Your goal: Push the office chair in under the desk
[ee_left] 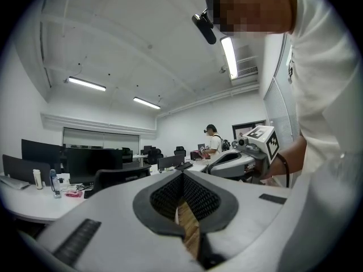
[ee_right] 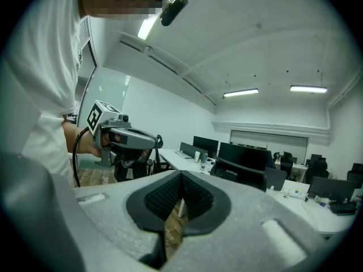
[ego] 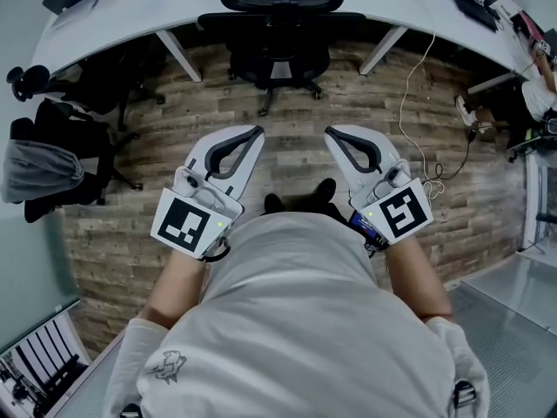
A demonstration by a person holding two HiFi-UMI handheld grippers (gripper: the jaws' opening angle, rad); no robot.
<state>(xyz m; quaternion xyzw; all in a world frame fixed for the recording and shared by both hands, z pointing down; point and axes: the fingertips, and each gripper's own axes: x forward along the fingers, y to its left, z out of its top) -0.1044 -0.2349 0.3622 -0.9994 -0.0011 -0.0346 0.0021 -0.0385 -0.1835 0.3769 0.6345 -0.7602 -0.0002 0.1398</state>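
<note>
The black office chair [ego: 278, 33] stands at the far side of the wooden floor, its seat partly beneath the white curved desk [ego: 174, 7] and its headrest at the desk's edge. Both grippers hang close to the person's body, well short of the chair. My left gripper [ego: 258, 131] is shut with nothing in it. So is my right gripper [ego: 329, 132], and the two tips point toward the chair. In the left gripper view the shut jaws [ee_left: 182, 174] aim past the chair back [ee_left: 116, 177]. In the right gripper view the shut jaws [ee_right: 181, 174] face the chair [ee_right: 244, 171].
A second black chair [ego: 61, 159] draped with a grey garment stands at the left. A white cable [ego: 418, 103] trails over the floor at the right, near a desk leg [ego: 383, 50]. Another person [ee_left: 212, 140] stands far off by the desks.
</note>
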